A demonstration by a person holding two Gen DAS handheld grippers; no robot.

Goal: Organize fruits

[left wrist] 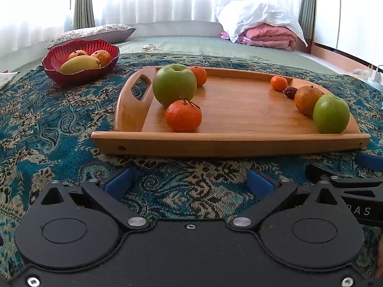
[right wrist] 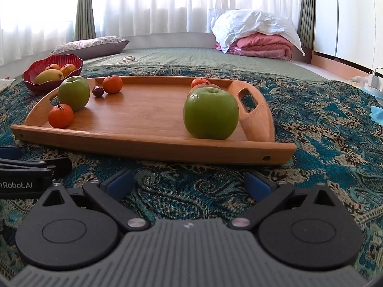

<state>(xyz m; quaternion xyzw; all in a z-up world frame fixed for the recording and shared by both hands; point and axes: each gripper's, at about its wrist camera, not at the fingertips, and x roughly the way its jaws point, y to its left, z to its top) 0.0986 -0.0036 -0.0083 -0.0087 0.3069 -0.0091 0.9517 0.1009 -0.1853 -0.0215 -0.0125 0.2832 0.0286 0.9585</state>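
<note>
Wooden tray (left wrist: 227, 143): lies on the patterned cloth (left wrist: 47, 119), long axis across the frame, handles at either end; its middle is bare wood. Left end holds a green apple (left wrist: 174, 87) and two tangerines; right end a second apple (right wrist: 211, 116), tangerines and a dark date (left wrist: 290, 92). Red bowl (left wrist: 79, 74), upper left: mango (left wrist: 80, 64) and others. Left gripper (left wrist: 189, 183) and right gripper (right wrist: 189, 183): jaws wide apart, empty, short of the tray's near edge.

tray (left wrist: 229, 143) middle bare, fruit at ends
</note>
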